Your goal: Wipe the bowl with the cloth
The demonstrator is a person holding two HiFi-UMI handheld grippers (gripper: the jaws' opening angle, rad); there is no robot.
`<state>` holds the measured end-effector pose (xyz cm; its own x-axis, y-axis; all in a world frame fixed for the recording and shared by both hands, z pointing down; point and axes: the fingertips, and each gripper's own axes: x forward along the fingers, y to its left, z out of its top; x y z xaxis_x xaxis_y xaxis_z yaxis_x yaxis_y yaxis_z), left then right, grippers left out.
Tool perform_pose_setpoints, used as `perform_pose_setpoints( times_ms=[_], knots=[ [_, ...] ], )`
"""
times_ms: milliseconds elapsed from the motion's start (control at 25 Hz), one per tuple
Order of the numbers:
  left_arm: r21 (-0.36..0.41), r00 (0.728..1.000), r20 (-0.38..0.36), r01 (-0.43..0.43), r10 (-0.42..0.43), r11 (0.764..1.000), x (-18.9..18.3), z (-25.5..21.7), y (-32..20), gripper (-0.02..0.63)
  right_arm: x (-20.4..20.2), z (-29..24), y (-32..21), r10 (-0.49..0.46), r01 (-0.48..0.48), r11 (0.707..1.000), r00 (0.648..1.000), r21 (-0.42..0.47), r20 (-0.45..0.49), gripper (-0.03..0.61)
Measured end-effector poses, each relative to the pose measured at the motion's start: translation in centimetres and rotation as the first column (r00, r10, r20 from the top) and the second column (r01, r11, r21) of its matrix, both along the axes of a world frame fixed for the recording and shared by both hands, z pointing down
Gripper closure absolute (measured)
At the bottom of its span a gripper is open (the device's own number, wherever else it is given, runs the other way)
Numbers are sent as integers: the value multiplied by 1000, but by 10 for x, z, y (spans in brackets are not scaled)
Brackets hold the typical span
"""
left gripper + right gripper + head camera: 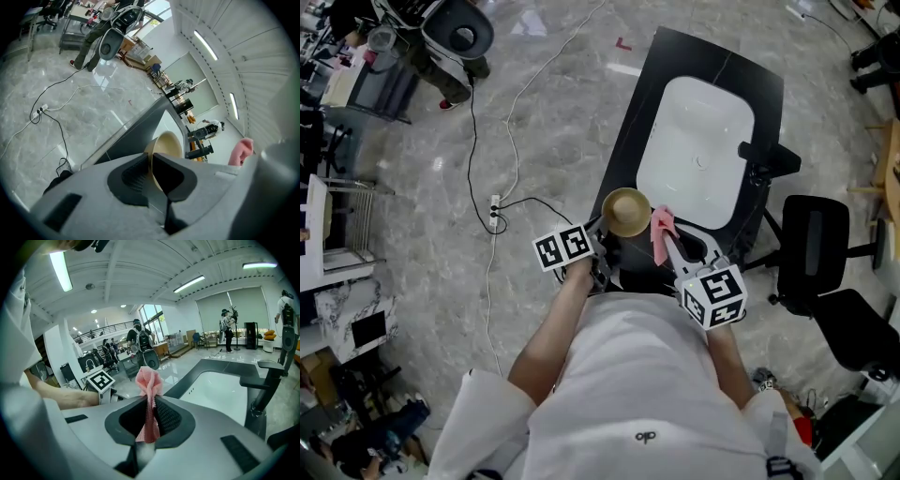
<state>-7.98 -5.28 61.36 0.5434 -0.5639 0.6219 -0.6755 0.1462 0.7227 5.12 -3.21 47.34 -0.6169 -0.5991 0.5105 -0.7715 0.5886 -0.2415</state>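
You work two tongs, one bowl and one cloth: nearest, your left tongs (151,163) pinch the tan bowl's (626,212) rim, your right tongs (150,401) pinch the pink cloth (662,232) just right of it, over the dark surface's (712,61) near end.

The left forearm (548,336) and the right forearm (727,345) reach forward, side by side. The left tongs (151,174) point forward and down, jaws closed on the bowl (165,149) rim. The right tongs (150,417) pinch the cloth (149,383).
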Motion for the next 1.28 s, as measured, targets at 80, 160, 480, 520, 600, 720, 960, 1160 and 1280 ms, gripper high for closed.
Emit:
perform_pose_setpoints(
  times_ms=[80, 160, 480, 520, 600, 720, 960, 1160, 1280],
  knots=[
    [28, 1000, 8, -3, 3, 1000, 0, -12, -3, 577, -7, -2, -3, -29, 29, 999, 1000, 11, -11, 551],
    [55, 1000, 8, -6, 6, 998, 2, -25, -4, 577, -16, -2, -5, -63, 64, 998, 998, 22, -25, 551],
    [135, 999, 32, -8, 4, 991, -3, -60, 3, 577, -56, 2, -21, -177, 187, 980, 976, 69, -127, 551],
    [143, 999, 41, -7, 1, 990, -5, -62, 4, 577, -60, 5, -22, -185, 196, 978, 972, 68, -143, 551],
    [161, 998, 55, -4, -5, 987, -6, -66, 6, 577, -66, 10, -23, -199, 211, 976, 965, 57, -169, 551],
    [189, 997, 78, -12, -3, 982, -8, -76, 8, 577, -76, 15, -23, -213, 224, 974, 957, 36, -195, 551],
    [227, 993, 117, -46, 20, 973, -4, -86, 10, 577, -80, 31, -29, -190, 196, 981, 951, 0, -246, 551],
    [265, 989, 134, -90, 55, 960, 2, -101, 14, 578, -82, 31, -34, -172, 179, 984, 944, -1, -281, 551],
    [286, 982, 172, -130, 82, 950, 5, -108, 14, 578, -82, 28, -37, -164, 187, 982, 915, 25, -369, 551]
  ],
)
